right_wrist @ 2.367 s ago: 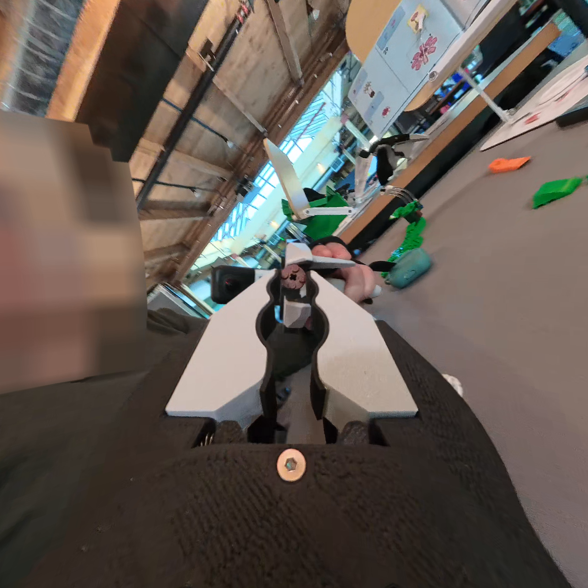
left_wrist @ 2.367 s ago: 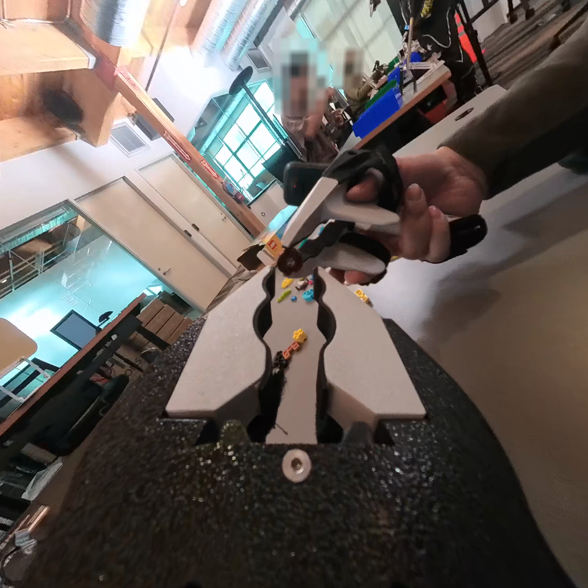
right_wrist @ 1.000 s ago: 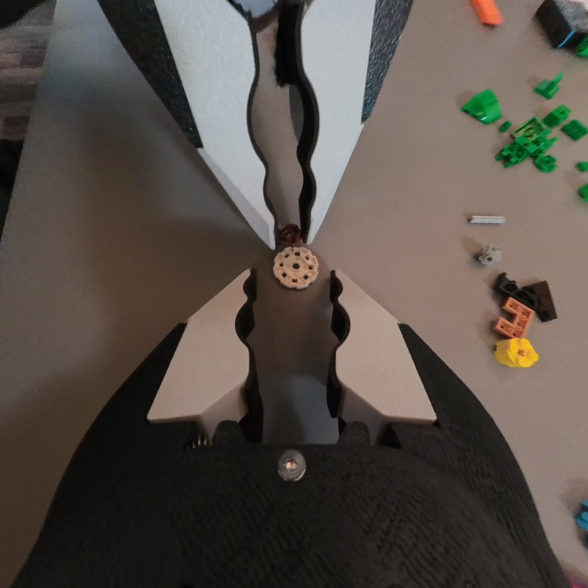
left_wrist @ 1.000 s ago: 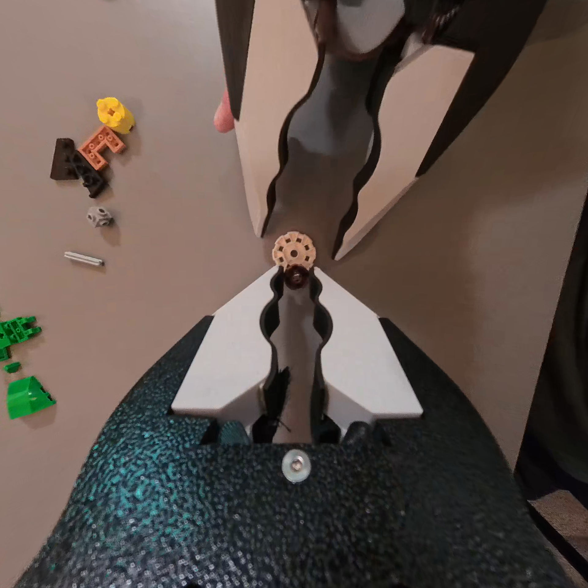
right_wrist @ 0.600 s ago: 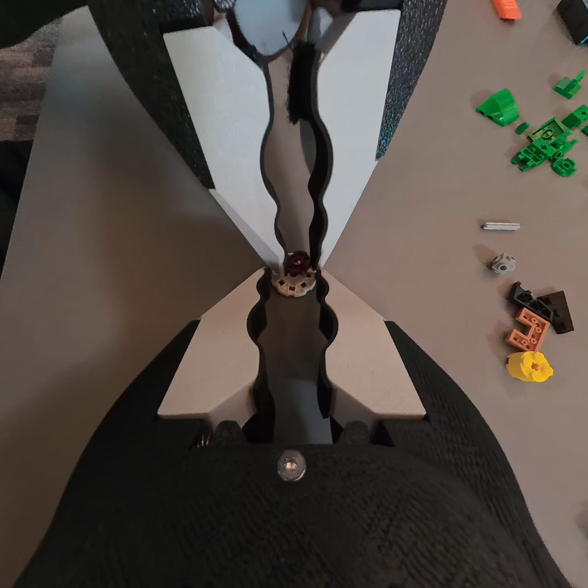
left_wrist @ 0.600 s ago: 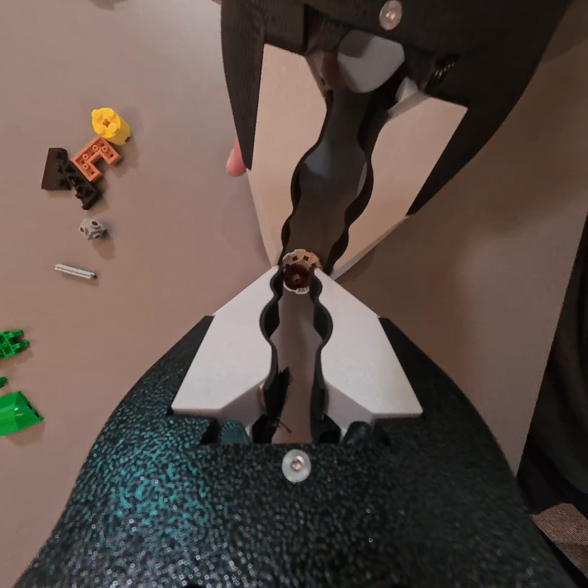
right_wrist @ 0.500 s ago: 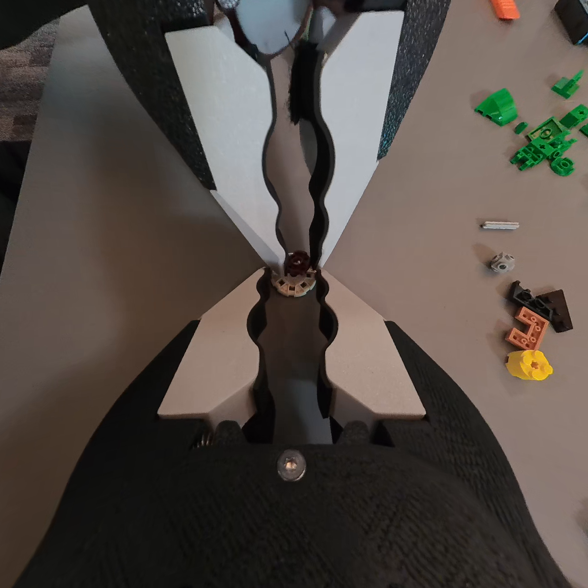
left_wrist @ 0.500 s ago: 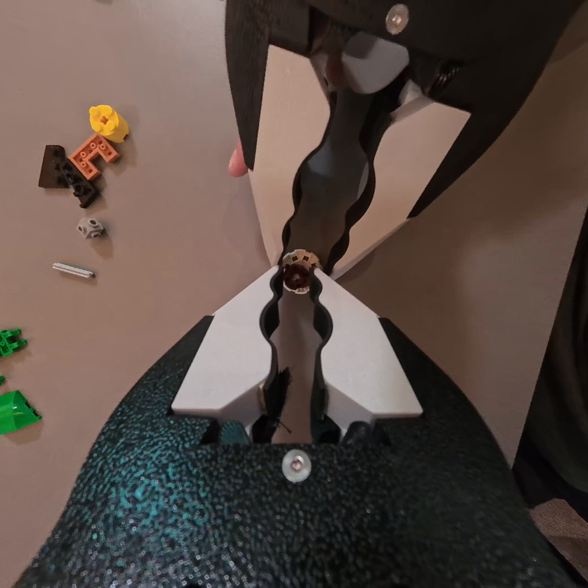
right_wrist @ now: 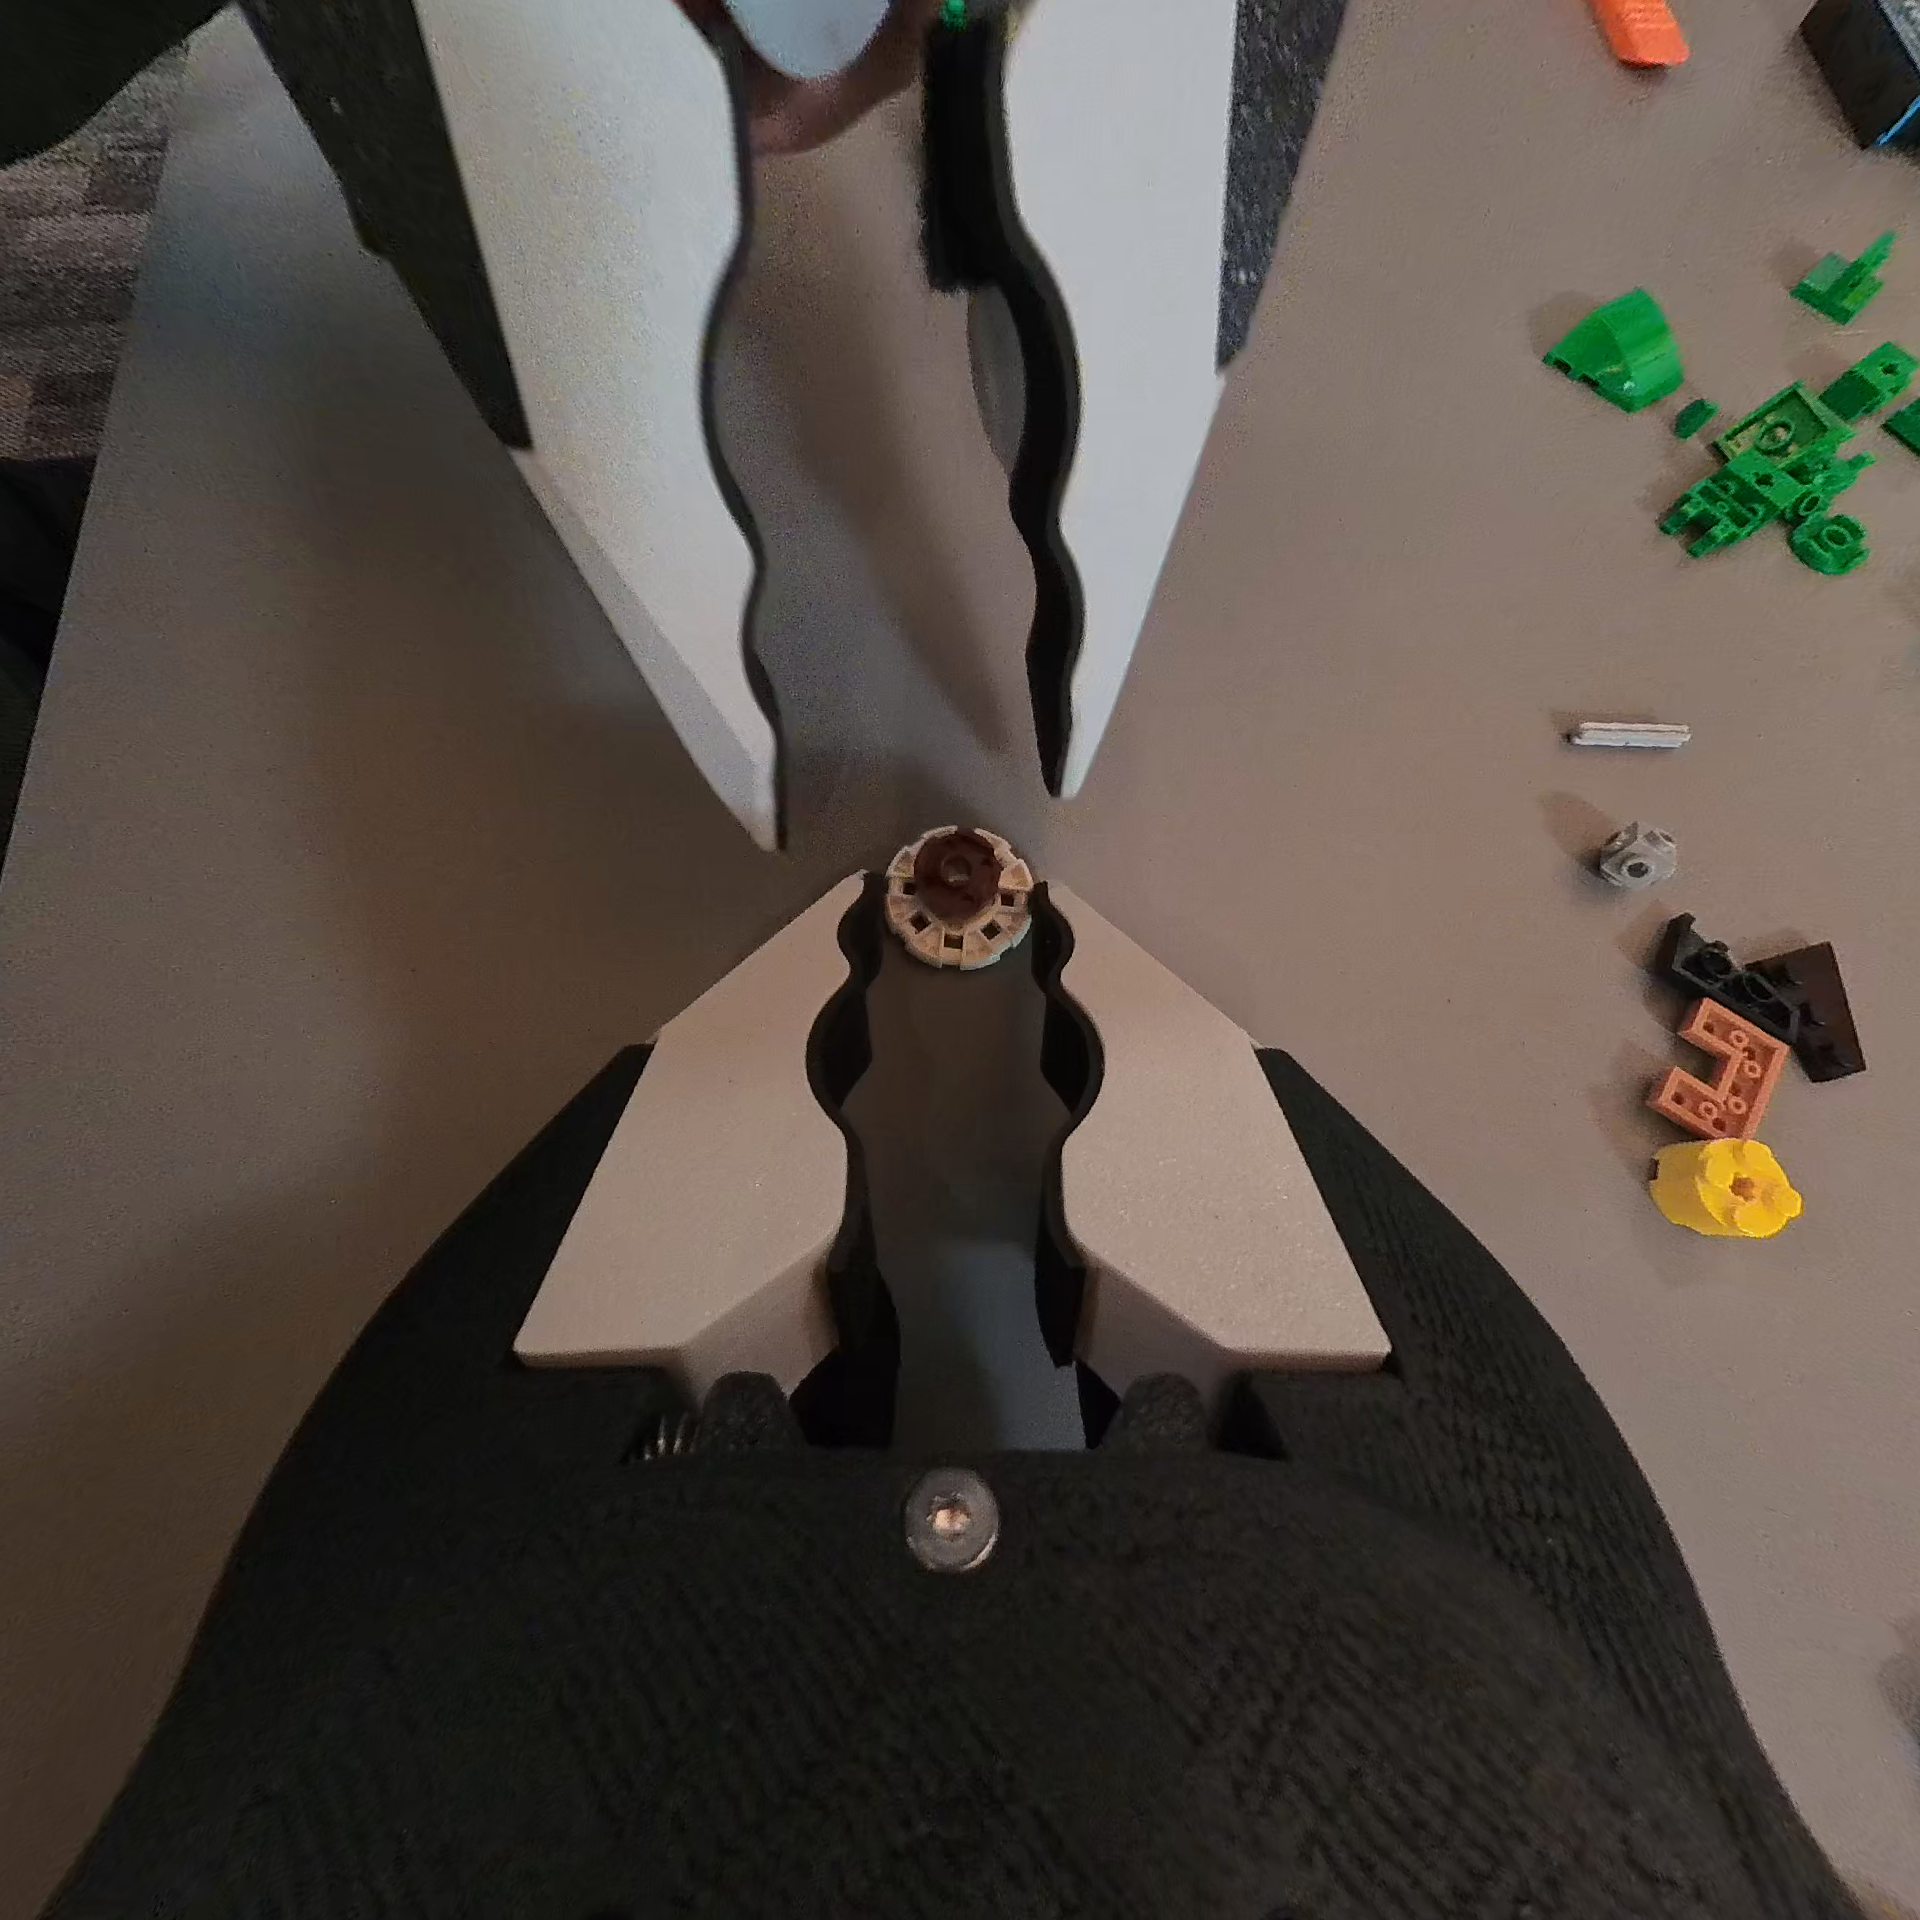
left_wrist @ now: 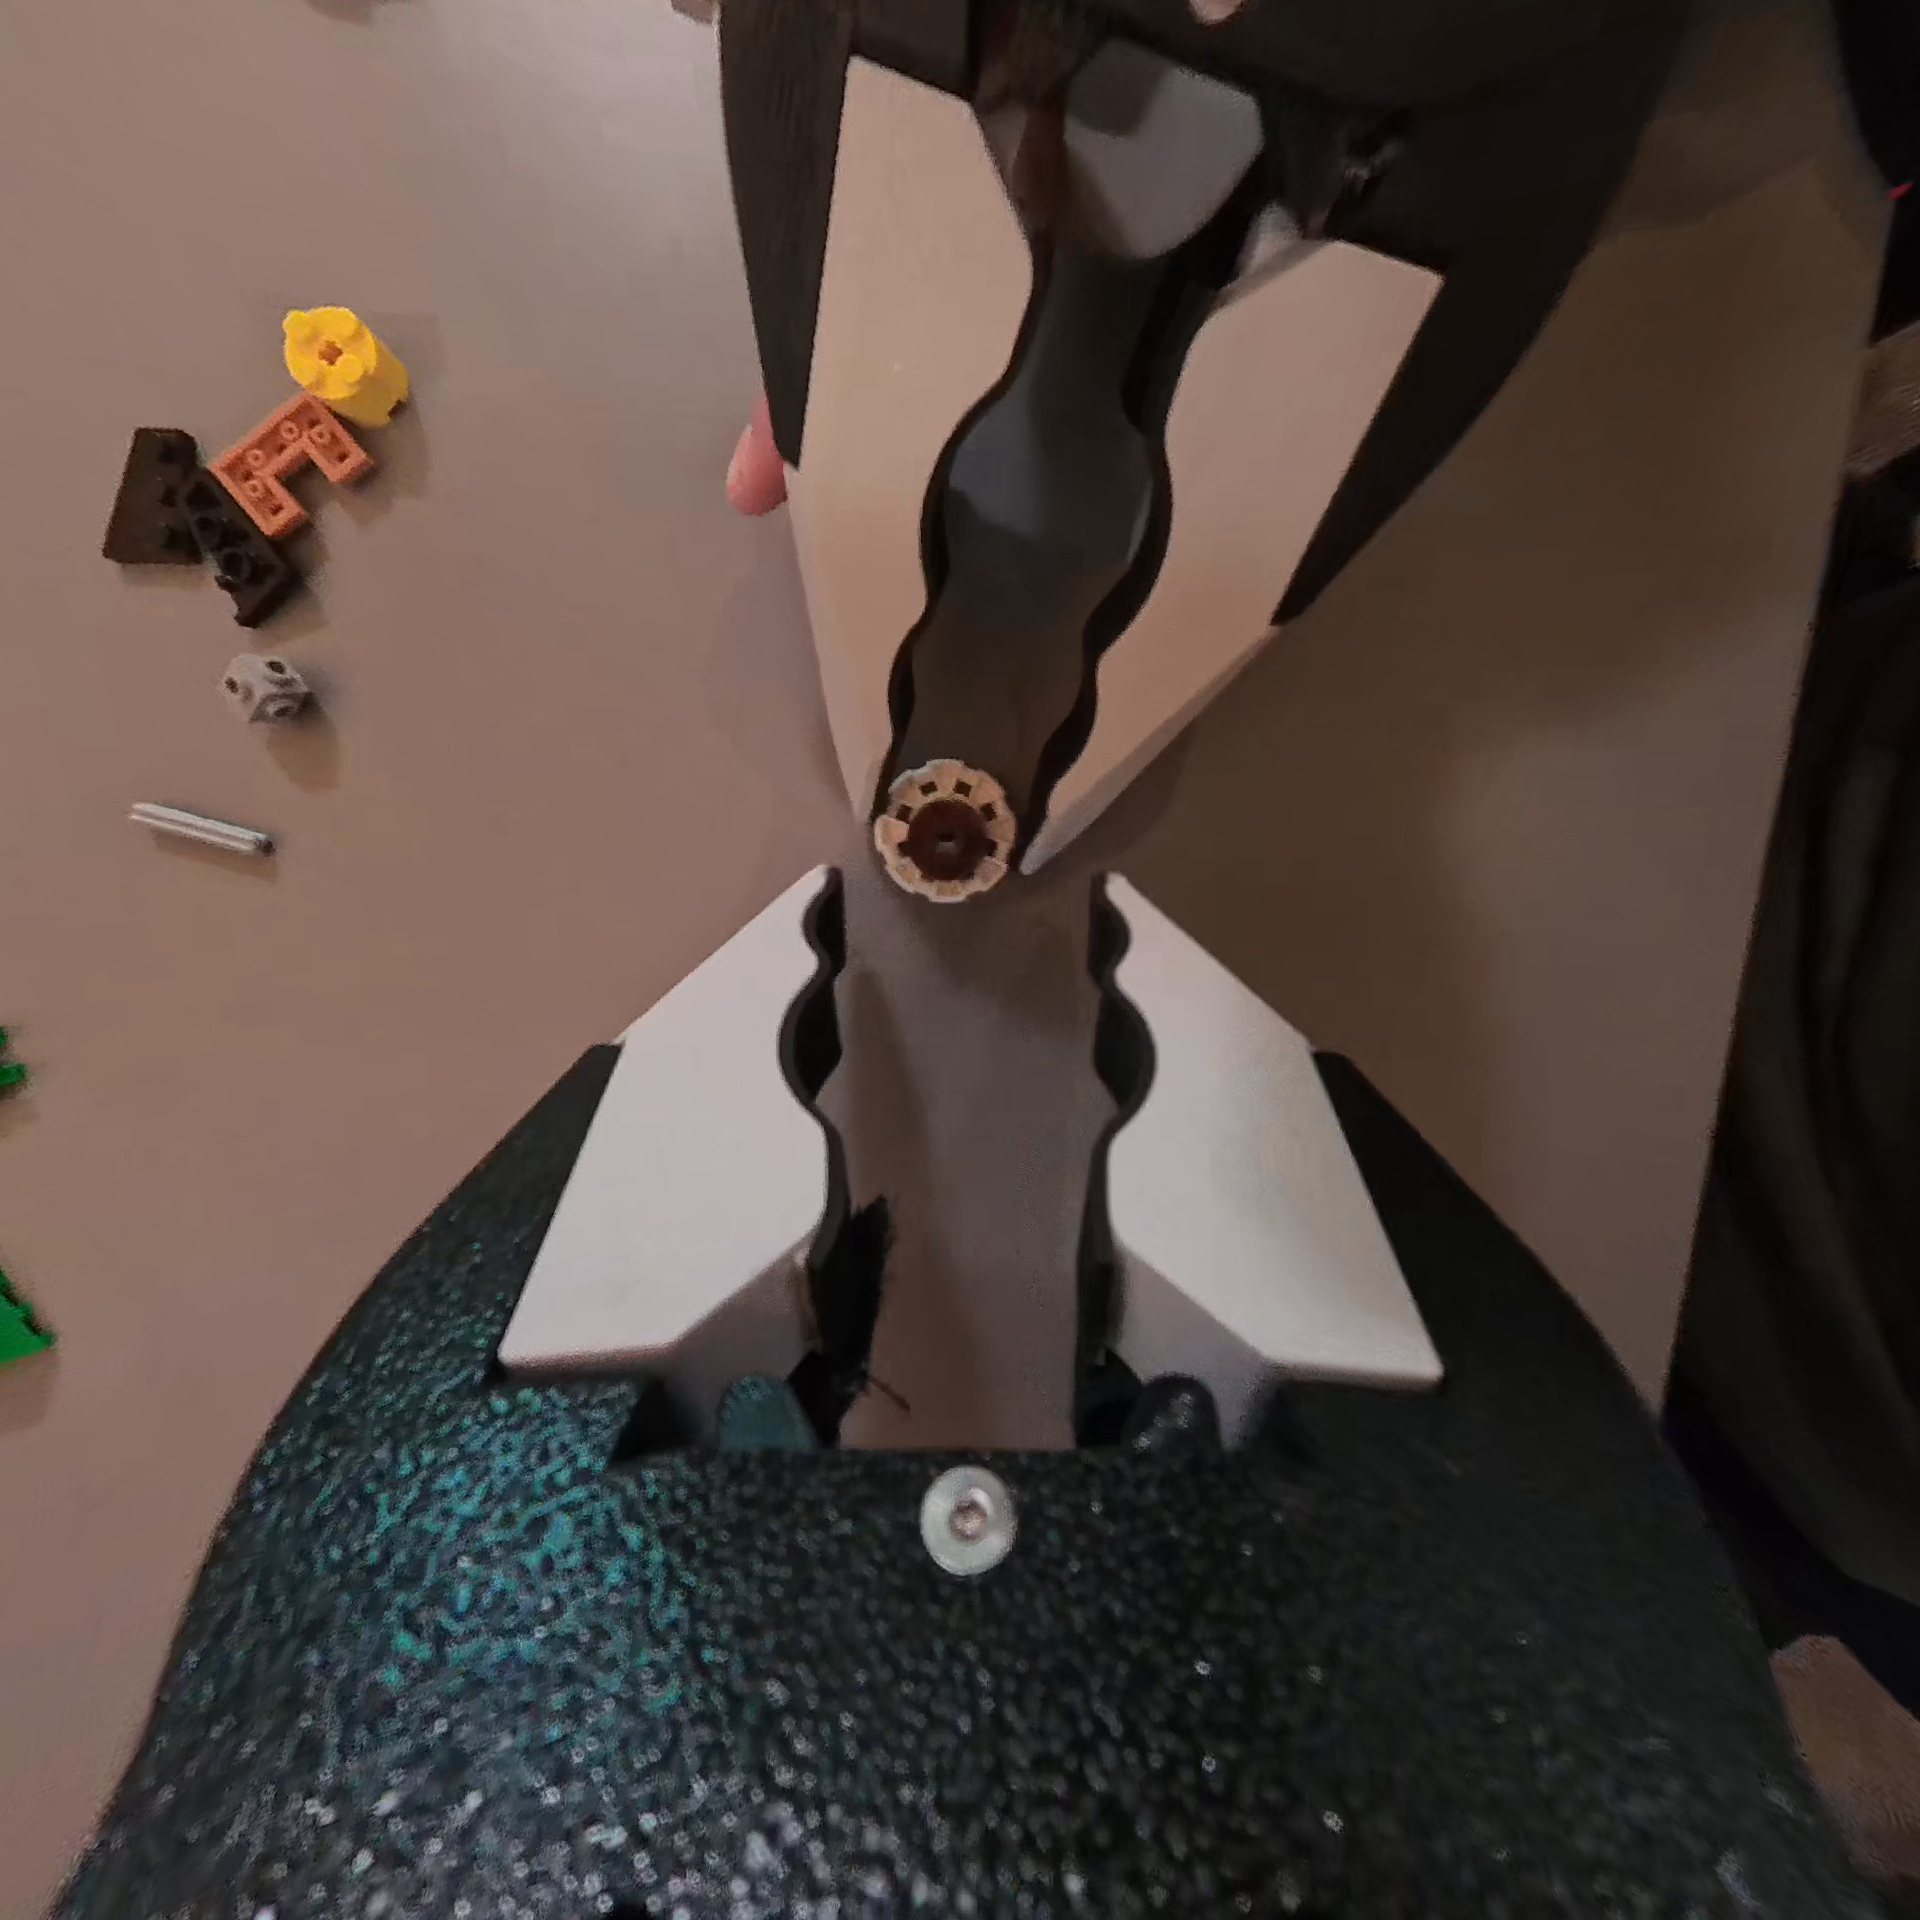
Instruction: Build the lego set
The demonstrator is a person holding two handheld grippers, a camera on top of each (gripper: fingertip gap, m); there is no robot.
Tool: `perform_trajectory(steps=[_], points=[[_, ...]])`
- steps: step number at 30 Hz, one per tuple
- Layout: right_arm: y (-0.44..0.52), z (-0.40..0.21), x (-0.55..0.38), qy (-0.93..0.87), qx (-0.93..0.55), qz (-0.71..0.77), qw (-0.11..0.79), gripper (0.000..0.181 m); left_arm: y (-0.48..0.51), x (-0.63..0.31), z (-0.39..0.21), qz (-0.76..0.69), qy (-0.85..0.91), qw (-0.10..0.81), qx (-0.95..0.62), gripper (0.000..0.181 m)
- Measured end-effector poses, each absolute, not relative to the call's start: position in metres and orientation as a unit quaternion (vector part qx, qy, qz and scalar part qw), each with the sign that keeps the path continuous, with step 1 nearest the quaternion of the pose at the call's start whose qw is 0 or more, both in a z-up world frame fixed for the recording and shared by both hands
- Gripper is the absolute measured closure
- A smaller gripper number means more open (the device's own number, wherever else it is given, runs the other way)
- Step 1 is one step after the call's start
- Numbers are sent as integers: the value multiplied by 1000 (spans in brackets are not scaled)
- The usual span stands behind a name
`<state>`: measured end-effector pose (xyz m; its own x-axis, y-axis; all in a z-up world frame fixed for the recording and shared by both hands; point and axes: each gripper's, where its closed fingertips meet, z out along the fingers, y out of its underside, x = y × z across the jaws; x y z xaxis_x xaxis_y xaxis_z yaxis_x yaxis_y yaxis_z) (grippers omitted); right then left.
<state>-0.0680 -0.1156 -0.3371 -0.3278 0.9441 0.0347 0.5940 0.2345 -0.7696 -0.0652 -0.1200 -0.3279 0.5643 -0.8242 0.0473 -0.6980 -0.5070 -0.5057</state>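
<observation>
A tan round toothed piece (right_wrist: pixel 956 920) with a dark brown round piece (right_wrist: pixel 951 868) seated in its centre is held just above the grey-brown table (right_wrist: pixel 364 727). My right gripper (right_wrist: pixel 954 888) is shut on the tan piece's rim. In the left wrist view the same assembly (left_wrist: pixel 945 847) sits at the tips of the right gripper (left_wrist: pixel 945 850), which comes in from above. My left gripper (left_wrist: pixel 966 894) is open and empty, its tips a short way from the assembly. It also shows from the top of the right wrist view (right_wrist: pixel 916 819), jaws spread.
Loose pieces lie to one side: a yellow round brick (right_wrist: pixel 1730 1184), an orange L plate (right_wrist: pixel 1720 1070), black and brown pieces (right_wrist: pixel 1756 997), a small grey piece (right_wrist: pixel 1636 857), a grey axle (right_wrist: pixel 1626 735) and green parts (right_wrist: pixel 1766 457). The table edge and carpet (right_wrist: pixel 62 260) are at left. My two grippers' fingertips are within a few centimetres of each other.
My left gripper has opened and drawn back a little, letting go of the brown piece. That piece now stays in the tan piece, which my right gripper still holds.
</observation>
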Motion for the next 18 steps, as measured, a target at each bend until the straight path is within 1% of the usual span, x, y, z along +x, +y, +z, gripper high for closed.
perform_trajectory(steps=[2, 4, 18], points=[[-116, -337, -68, -741, -519, 338, 259, 152, -125, -66, -324, -159, 434, 241, -854, 132], [-116, -337, -68, -741, -520, 338, 259, 152, -130, -68, -321, -166, 425, 260, -851, 131], [-116, -337, -68, -736, -526, 338, 258, 153, -154, -65, -300, -167, 392, 382, -820, 132]])
